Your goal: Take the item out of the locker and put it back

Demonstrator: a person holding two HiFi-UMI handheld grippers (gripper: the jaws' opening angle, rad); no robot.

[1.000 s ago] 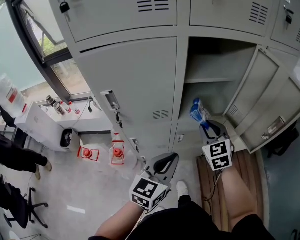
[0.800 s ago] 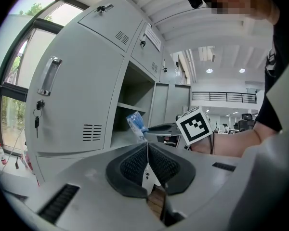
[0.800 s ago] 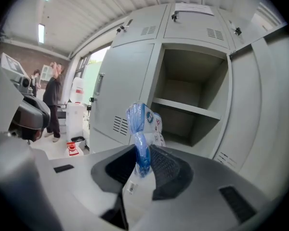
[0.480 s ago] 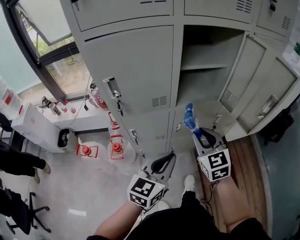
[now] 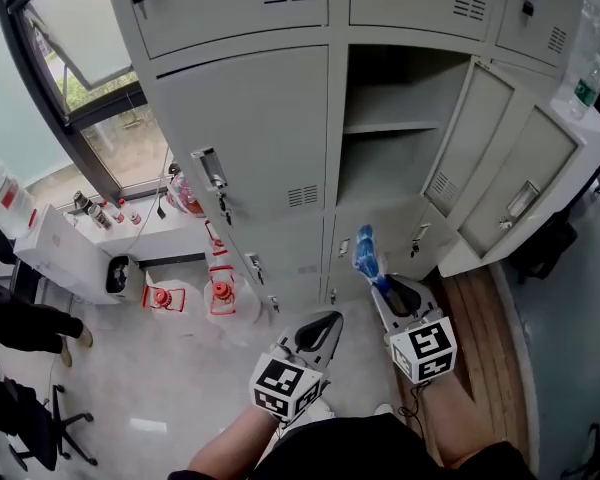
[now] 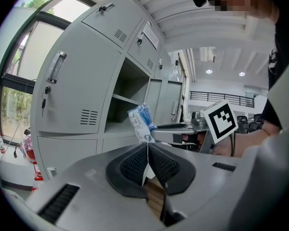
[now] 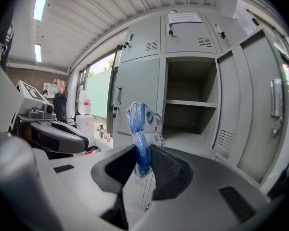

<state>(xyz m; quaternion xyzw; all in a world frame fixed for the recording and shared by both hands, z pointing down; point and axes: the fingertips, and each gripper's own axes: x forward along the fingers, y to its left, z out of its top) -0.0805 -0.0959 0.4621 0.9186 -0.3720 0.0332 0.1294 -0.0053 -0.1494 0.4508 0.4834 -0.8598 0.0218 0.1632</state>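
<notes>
Drawn back from the open locker compartment [image 5: 380,173], the blue-and-white packet [image 5: 365,251] is pinched by its lower end between the jaws of the right gripper [image 5: 378,286]. A second earlier it was held up at the mouth of that compartment. It is now seen lower, in front of the closed doors beneath, clear of the opening. The left gripper [image 5: 318,330] has also been brought back a little and is held just beside the right one, apart from the packet. Its jaws are pressed together at the tips with nothing gripped. The compartment's door [image 5: 462,153] is swung wide to the right, as before, and the shelf [image 5: 390,126] inside is bare.

The packet is held upright (leaning slightly). It is a crinkled clear plastic wrapper bunched around something bright blue, with a white printed panel on one side whose print cannot be read. The bunched blue part is squeezed narrow where the ribbed pads close on it, and the wrapper flares out above them.
</notes>
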